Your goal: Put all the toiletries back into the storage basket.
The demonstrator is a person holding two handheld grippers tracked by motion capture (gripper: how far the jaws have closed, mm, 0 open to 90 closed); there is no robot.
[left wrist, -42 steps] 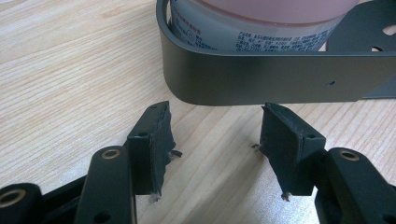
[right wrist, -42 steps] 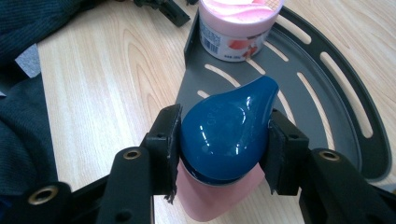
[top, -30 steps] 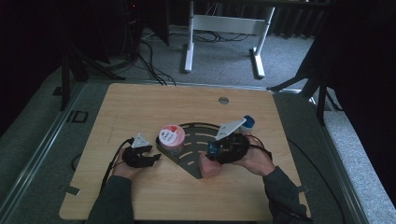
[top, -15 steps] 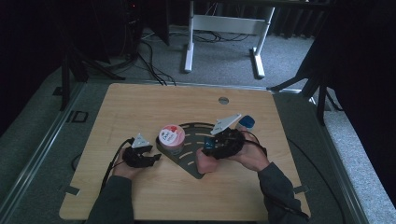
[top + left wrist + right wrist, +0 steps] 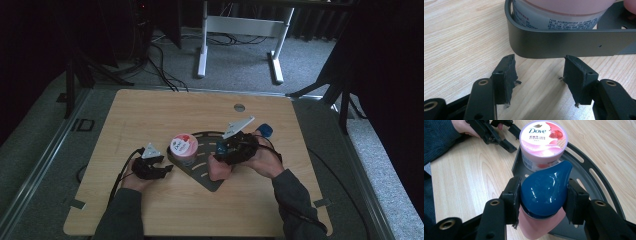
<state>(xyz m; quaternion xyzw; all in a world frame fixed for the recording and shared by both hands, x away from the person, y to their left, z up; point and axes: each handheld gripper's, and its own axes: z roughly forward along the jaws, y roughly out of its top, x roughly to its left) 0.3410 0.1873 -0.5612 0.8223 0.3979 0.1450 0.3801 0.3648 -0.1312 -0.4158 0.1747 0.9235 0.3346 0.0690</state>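
Observation:
A pink bottle (image 5: 536, 227) with a glossy blue teardrop cap (image 5: 544, 192) sits between the jaws of my right gripper (image 5: 543, 185), which is shut on the cap. In the high view the right gripper (image 5: 223, 151) holds the bottle (image 5: 219, 169) over the dark fan-shaped tray (image 5: 210, 179). A Dove tub (image 5: 543, 137) with a pink lid stands in the tray's left corner (image 5: 183, 145). My left gripper (image 5: 539, 65) rests open on the table with nothing between its jaws, just short of the tray's rim (image 5: 564, 42), and the tub (image 5: 559, 12) is behind that rim.
The wooden table (image 5: 150, 110) has a small round hole (image 5: 239, 107) near its far edge. Cables trail from both grippers across the near half. The person's left hand and gripper (image 5: 496, 133) lie close to the tub's left side. Grey carpet and a white frame stand beyond the table.
My right gripper has shifted slightly to the left with the bottle in it. The left gripper and the tub have stayed put.

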